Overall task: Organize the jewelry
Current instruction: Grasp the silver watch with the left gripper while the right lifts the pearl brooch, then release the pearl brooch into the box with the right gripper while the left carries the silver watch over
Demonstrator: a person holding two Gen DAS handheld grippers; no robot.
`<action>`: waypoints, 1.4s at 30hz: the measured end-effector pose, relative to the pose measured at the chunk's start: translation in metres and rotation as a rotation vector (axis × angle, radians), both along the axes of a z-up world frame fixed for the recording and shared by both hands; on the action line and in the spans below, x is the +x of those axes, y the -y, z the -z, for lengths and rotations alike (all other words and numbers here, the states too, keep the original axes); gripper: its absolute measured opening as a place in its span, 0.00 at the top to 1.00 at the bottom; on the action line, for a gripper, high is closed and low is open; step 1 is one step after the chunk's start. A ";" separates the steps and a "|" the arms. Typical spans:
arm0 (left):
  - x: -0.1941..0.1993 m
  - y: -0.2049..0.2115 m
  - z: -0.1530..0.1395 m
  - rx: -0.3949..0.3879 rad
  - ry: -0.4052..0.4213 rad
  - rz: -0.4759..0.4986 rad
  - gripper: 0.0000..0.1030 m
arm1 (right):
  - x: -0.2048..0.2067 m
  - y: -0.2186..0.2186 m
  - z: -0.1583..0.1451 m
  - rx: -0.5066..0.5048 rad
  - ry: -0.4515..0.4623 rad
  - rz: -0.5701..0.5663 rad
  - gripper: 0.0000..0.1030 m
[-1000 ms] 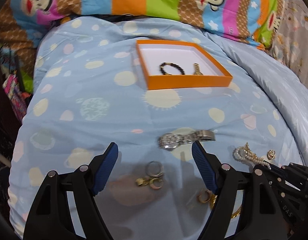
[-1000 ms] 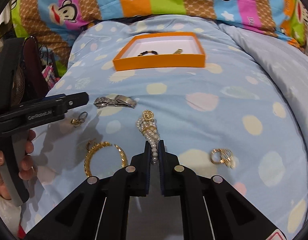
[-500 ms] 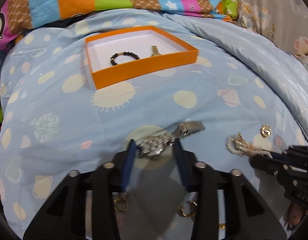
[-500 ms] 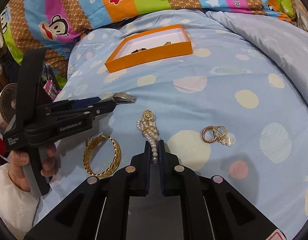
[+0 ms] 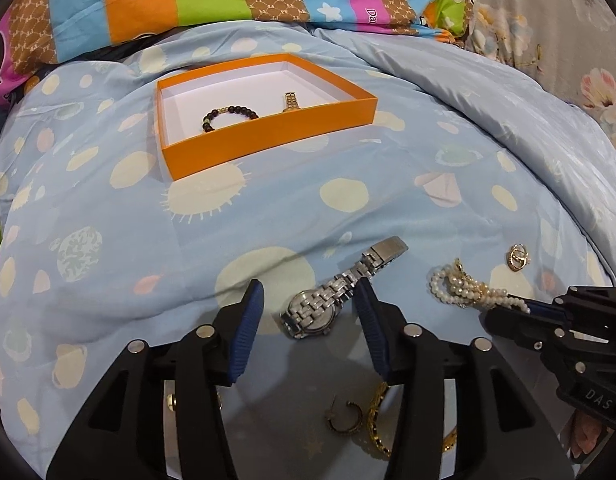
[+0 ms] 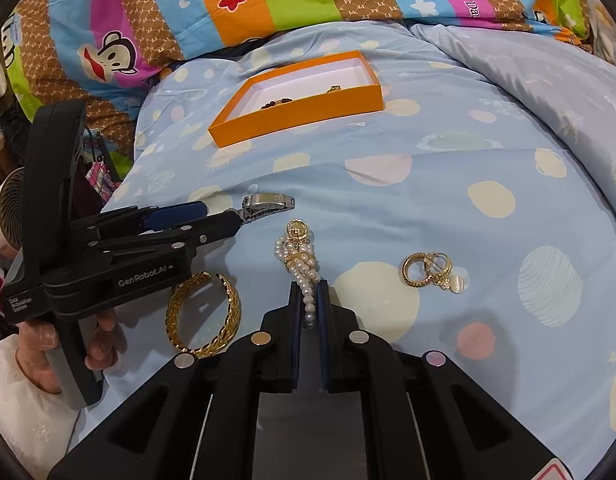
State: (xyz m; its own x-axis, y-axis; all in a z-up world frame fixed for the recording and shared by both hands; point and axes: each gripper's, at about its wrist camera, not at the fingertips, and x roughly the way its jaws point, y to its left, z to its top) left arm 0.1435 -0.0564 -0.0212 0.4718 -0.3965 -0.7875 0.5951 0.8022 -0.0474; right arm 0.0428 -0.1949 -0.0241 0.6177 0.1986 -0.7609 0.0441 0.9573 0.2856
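A silver watch (image 5: 316, 308) lies on the blue spotted duvet between the fingers of my left gripper (image 5: 308, 286). Its jaws are opening: the right pad (image 5: 368, 316) is beside the band and the left pad stands apart. In the right wrist view the left gripper (image 6: 220, 216) covers most of the watch (image 6: 268, 201). My right gripper (image 6: 308, 286) is shut on one end of a pearl bracelet (image 6: 300, 256), which still lies on the duvet. The orange box (image 5: 268, 136) farther back holds a dark beaded bracelet (image 5: 228, 114) and a gold piece (image 5: 291, 101).
A gold bangle (image 6: 204, 312) lies left of the right gripper and gold hoop earrings (image 6: 426, 268) to its right. A small gold earring (image 5: 518, 258) sits beyond the pearls. Another hoop (image 5: 346, 420) lies under the left gripper. Striped pillows line the back; a hand (image 6: 104, 340) holds the left gripper.
My left gripper moved from the rings forward to the watch, closed in around it, then widened again. The watch stays on the duvet. The right gripper has kept its hold on the pearls.
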 end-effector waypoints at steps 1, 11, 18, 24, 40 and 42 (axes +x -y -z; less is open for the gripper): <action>-0.001 0.002 0.000 0.006 0.004 0.005 0.57 | 0.000 0.000 0.000 0.000 0.001 0.000 0.93; -0.018 -0.003 -0.023 -0.060 0.029 0.013 0.76 | -0.003 0.003 -0.025 -0.015 0.072 0.027 0.93; -0.006 -0.020 -0.088 -0.143 0.136 -0.069 1.00 | 0.028 0.011 -0.085 -0.079 0.184 0.036 0.96; 0.030 -0.020 -0.127 -0.140 0.207 -0.114 1.00 | 0.079 0.015 -0.116 -0.135 0.226 0.044 0.96; 0.009 -0.035 -0.026 0.011 0.008 -0.104 0.50 | 0.042 0.020 -0.085 -0.053 0.183 0.058 0.96; 0.007 -0.034 -0.012 0.032 -0.013 -0.111 0.50 | 0.039 0.019 -0.085 -0.047 0.185 0.054 0.96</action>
